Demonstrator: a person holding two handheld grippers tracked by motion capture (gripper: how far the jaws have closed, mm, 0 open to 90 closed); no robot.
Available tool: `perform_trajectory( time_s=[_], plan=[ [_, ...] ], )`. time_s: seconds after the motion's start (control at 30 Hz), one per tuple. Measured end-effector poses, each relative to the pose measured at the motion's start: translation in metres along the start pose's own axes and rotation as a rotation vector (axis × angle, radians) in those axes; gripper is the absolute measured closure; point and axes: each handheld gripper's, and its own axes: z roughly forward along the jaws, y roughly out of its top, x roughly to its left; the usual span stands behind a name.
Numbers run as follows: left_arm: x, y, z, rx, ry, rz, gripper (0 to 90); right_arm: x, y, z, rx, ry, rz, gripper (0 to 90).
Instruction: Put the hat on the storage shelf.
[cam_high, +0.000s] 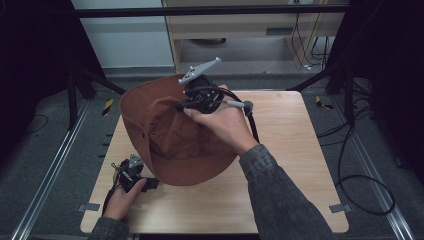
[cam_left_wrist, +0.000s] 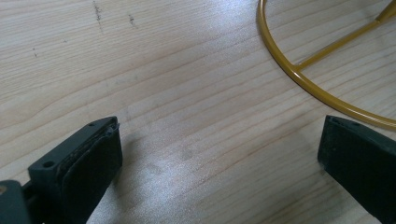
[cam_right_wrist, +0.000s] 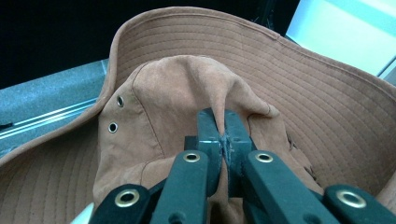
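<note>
The right gripper (cam_right_wrist: 223, 140) is clamped on a pinch of the crown of the brown hat (cam_high: 170, 132), holding it tilted above the tabletop (cam_high: 280, 165), brim partly lifted; the fold looks thin, so the soft cloth could slip free and the hat drop. The left gripper (cam_left_wrist: 219, 154) stands apart and empty, low over the wood beside a yellow wire ring (cam_left_wrist: 299, 77), probably a stand; if the hat swings, its brim may catch that gripper or knock the ring.
</note>
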Motion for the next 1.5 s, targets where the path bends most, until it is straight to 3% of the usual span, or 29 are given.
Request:
perform_trajectory(
  time_s=[1.07, 1.3, 1.5],
  plan=[
    [0.0, 0.0, 0.0, 0.0, 0.0, 0.0, 0.0, -0.001, -0.013, 0.007, -0.015, 0.036, 0.019, 83.2],
    [0.0, 0.0, 0.0, 0.0, 0.0, 0.0, 0.0, -0.001, -0.013, 0.005, -0.019, 0.031, 0.022, 72.3],
    [0.0, 0.0, 0.0, 0.0, -0.002, 0.002, 0.0, 0.003, -0.013, 0.003, -0.005, 0.006, 0.009, 56.2]
  ],
)
